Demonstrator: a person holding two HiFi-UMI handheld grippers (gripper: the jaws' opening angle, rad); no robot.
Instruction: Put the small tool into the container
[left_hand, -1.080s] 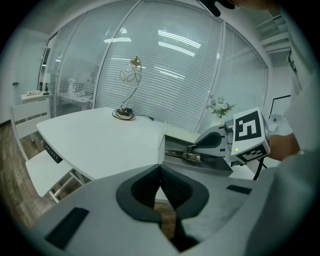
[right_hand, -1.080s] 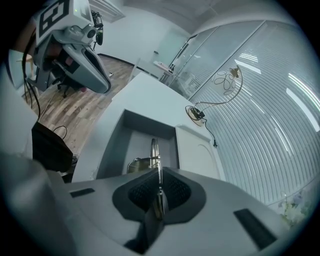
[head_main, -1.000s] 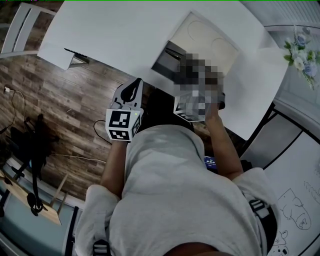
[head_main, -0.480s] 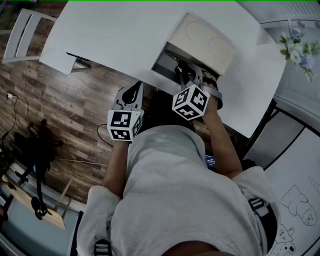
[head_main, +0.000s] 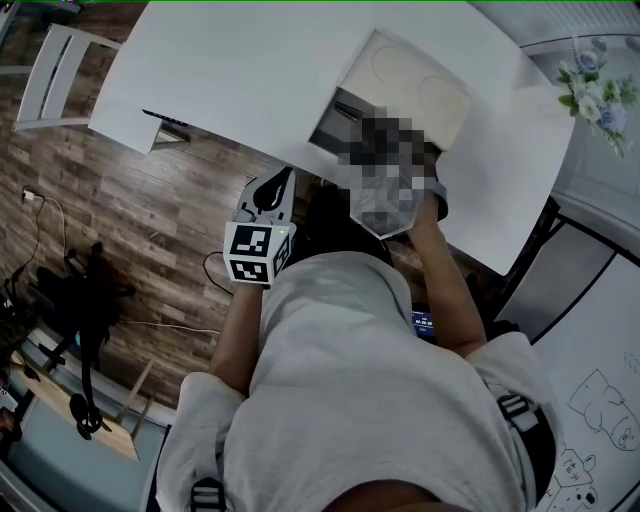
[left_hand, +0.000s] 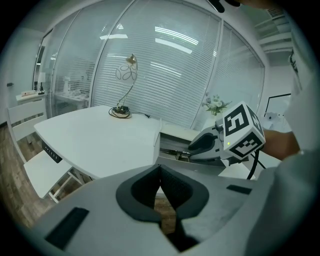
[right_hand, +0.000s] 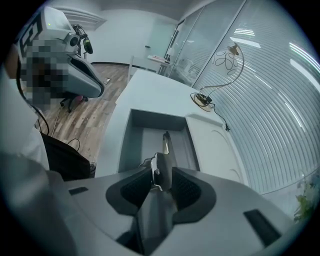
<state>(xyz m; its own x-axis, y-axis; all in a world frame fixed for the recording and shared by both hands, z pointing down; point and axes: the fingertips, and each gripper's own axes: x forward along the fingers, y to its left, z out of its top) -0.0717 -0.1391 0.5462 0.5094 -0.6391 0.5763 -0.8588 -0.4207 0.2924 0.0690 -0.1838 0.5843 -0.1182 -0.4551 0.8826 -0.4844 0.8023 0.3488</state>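
Head view: seen from above, a person stands at a white table (head_main: 240, 70). A grey open container (head_main: 328, 125) is set at the table's near edge, with a pale panel (head_main: 410, 85) beside it. The left gripper (head_main: 272, 192) hangs off the table edge, over the wood floor and apart from the container. A blurred patch covers the spot just over the container.

Left gripper view: the left gripper's pads meet at their tips with nothing between them. Ahead, the right gripper (left_hand: 196, 146) reaches over the container's rim.

Right gripper view: the right gripper's jaws are opening. The small tool (right_hand: 164, 150) stands between them, a slender piece of grey metal with a thin wire loop at its side. Its far end points down into the container, above the bare floor of the box. Whether the pads touch it cannot be told for certain; they look to have let go.

The tool looks light, stiff and smooth, so it would likely slip in a loose pinch. The thicker middle, near the wire loop, seems the best place to grip it.
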